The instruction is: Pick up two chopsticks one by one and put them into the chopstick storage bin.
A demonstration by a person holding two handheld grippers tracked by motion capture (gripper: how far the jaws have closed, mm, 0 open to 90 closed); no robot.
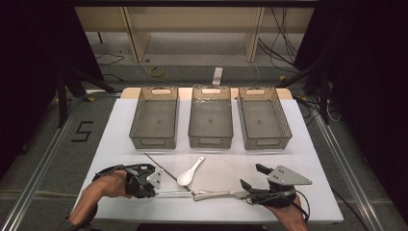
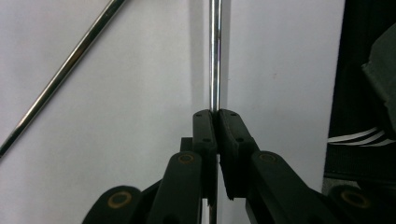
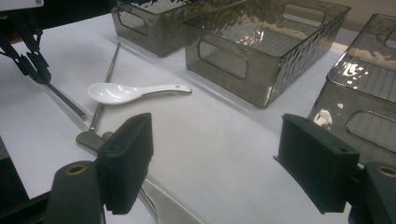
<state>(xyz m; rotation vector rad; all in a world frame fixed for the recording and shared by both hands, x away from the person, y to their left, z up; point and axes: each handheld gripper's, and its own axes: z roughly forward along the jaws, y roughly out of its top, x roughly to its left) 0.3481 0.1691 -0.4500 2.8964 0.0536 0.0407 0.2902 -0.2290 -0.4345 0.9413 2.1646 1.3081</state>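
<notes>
Chopstick (image 2: 214,56) lies on the white bench (image 1: 308,159) near its front edge, its near end pinched between the closed jaws of the left tool (image 1: 155,183), which grips it just past the pads. In the left gripper view the rod runs straight up from the jaws, and a second chopstick (image 2: 63,72) crosses the cloth at a slant well to the side; the high view shows that one running diagonally from near the left bin (image 1: 155,118) toward the white spoon (image 1: 189,172). The right gripper view shows the spoon lying bowl up, with three smoked bins behind it, and a metal knife (image 3: 161,205) passing under the near jaw. The right tool (image 1: 251,177) stands wide, holding nothing, over the knife. Both forearms come in from the front edge, hands low and pointing inward toward each other.
</notes>
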